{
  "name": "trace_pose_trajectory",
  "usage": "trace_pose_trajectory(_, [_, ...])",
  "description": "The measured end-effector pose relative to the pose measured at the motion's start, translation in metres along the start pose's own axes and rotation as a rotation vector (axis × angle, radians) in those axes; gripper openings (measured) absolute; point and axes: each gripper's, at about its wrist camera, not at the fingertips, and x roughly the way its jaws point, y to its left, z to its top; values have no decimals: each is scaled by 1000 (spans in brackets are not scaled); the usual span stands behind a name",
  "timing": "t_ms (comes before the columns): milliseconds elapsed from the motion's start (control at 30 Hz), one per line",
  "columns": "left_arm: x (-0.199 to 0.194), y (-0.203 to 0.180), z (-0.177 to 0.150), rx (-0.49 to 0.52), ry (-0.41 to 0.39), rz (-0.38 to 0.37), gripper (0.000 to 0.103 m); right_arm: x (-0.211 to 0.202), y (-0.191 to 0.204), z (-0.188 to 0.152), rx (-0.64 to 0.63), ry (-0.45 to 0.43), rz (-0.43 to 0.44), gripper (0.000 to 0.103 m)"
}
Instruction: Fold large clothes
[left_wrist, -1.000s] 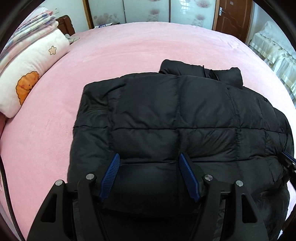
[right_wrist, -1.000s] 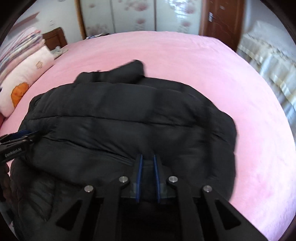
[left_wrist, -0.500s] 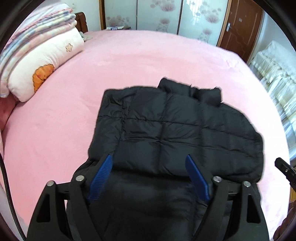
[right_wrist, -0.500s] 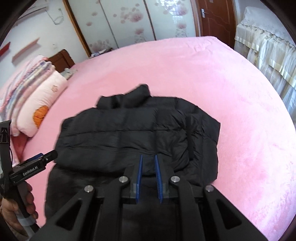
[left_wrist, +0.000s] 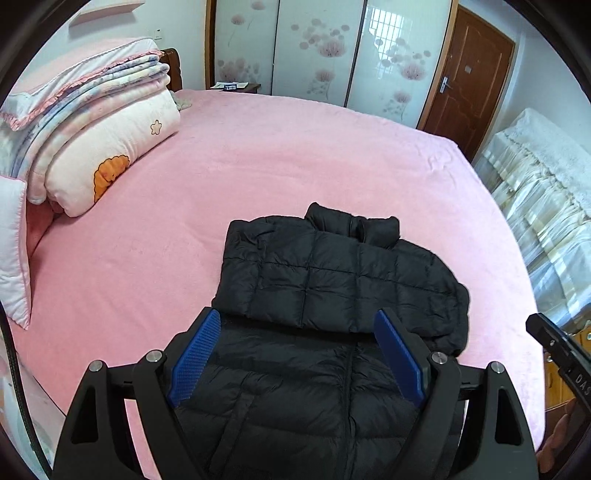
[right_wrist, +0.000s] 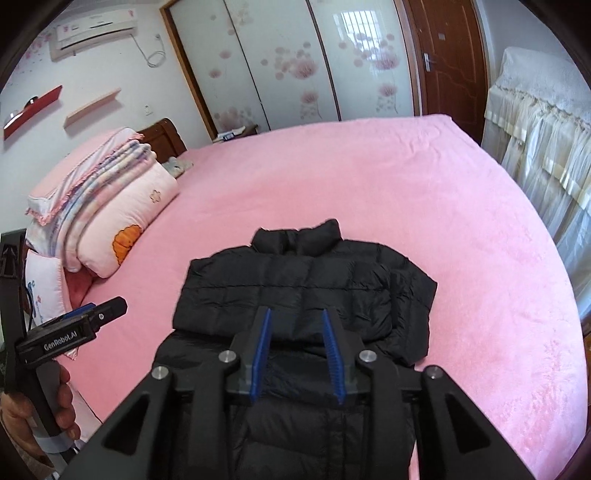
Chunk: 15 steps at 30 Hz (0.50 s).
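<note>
A black puffer jacket (left_wrist: 332, 273) (right_wrist: 303, 280) lies on the pink bed (left_wrist: 258, 166) (right_wrist: 369, 184), collar at the far end. One layer is folded over it, and that layer's near edge runs straight across. The zipped part reaches toward me, under both grippers. My left gripper (left_wrist: 295, 317) hangs above the near part, open wide with nothing between its blue pads. It also shows at the left of the right wrist view as the left gripper (right_wrist: 92, 321). My right gripper (right_wrist: 296, 312) hovers above the fold edge; its jaws are opening and the pads touch nothing.
Stacked quilts and a pillow (left_wrist: 92, 147) (right_wrist: 110, 206) sit along the bed's left side. Sliding wardrobe doors (left_wrist: 314, 48) and a brown door (left_wrist: 469, 74) stand behind. Cloth-covered furniture (left_wrist: 546, 192) flanks the right. A hand (right_wrist: 37, 413) holds the left gripper's handle. Bare pink sheet surrounds the jacket.
Both grippers have risen and drawn back, so the whole jacket now shows. The left jaws spread wider. The right jaws, nearly shut before, have parted.
</note>
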Motion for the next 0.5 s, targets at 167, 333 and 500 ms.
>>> trace_pose_trajectory(167, [-30,21,-1,-30,-6,-23,85,-33,17,-3,28,-67,-14,29])
trace_pose_trajectory(333, [-59,47,-16,-55,-17,-72,85,-79,38,-19,-6,-173,-55,32])
trace_pose_trajectory(500, [-70,75,-51,-29,2,-72,85,-99,54,-52,-128,-143,-92,34])
